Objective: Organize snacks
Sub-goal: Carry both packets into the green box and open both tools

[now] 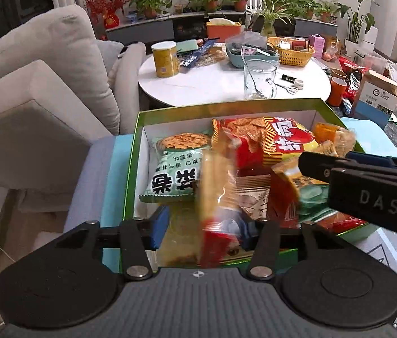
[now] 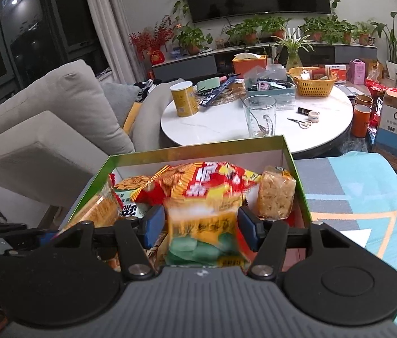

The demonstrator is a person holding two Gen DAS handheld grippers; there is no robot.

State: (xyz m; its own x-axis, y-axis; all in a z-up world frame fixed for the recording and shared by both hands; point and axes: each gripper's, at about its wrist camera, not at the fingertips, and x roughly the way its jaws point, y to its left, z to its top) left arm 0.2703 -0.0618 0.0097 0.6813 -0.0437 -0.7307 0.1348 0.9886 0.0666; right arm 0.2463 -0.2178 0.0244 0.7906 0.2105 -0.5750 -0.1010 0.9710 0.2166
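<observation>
Snack box (image 2: 297, 166) on patterned cloth (image 2: 353, 197), left fingers (image 1: 159, 225) apart, right fingers (image 2: 153, 225) clamping packet (image 2: 204, 233).

"DAS" on right gripper (image 1: 305, 166) body.

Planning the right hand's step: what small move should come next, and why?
Probably lower the yellow-green packet, pinched in the right gripper, into the green box and release: it hangs just above snacks already inside.

1 green box (image 1: 142, 118) w/ approx 6 snack packs (image 1: 176, 169). On round tabletop (image 1: 212, 84): 1 yellow can (image 1: 165, 59), 1 glass jar (image 1: 259, 79), 1 yellow basket (image 1: 292, 52), 1 scissors (image 1: 287, 88).
</observation>
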